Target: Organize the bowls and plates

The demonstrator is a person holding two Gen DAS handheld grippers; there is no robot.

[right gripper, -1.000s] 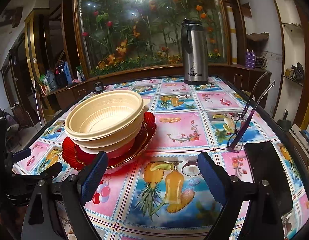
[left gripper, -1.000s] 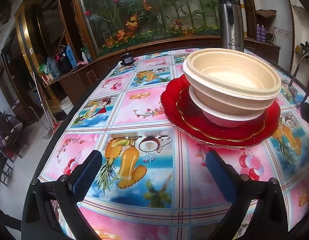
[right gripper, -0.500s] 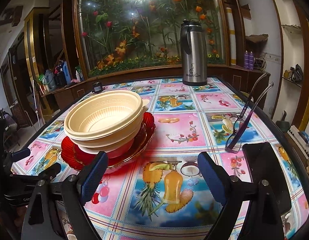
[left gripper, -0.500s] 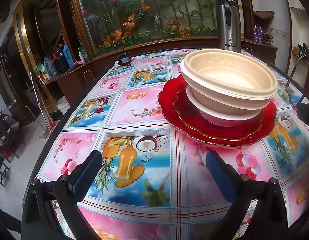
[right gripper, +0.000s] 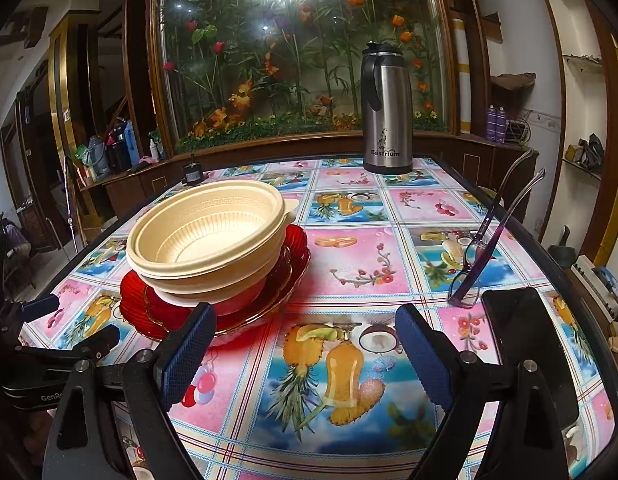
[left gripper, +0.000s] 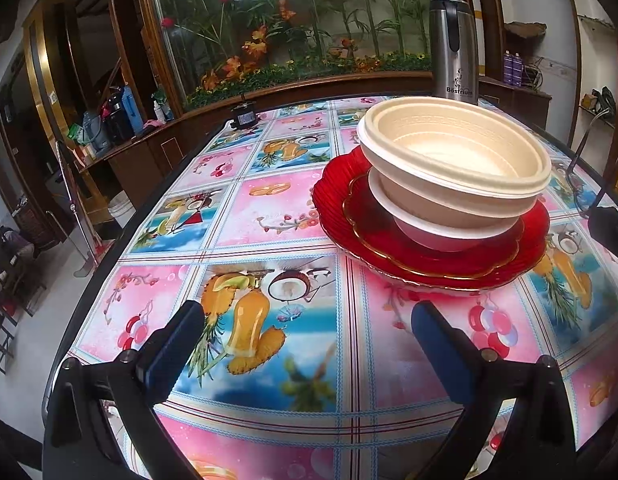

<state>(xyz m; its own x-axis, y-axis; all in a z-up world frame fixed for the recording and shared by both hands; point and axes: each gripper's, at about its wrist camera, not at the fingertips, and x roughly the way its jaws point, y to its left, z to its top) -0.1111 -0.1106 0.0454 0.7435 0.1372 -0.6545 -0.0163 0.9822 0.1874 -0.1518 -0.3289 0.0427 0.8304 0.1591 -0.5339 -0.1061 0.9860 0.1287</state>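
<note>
Cream bowls (left gripper: 453, 160) sit nested on a smaller white bowl (left gripper: 441, 232), all stacked on red plates (left gripper: 429, 260) with a gold-edged one on top. In the right wrist view the cream bowls (right gripper: 207, 236) and red plates (right gripper: 165, 312) stand at left centre. My left gripper (left gripper: 309, 340) is open and empty, near the table's front edge, short of the stack. My right gripper (right gripper: 301, 344) is open and empty, to the right of the stack. The left gripper also shows at the far left of the right wrist view (right gripper: 73, 322).
A steel thermos (right gripper: 387, 108) stands at the table's far edge. Glasses (right gripper: 485, 248) and a black phone (right gripper: 525, 344) lie at the right. A small black object (left gripper: 245, 116) sits at the far left corner. The fruit-print tablecloth (left gripper: 269, 208) covers the table.
Both grippers have drawn back and lowered slightly; the stack of bowls and plates has not moved.
</note>
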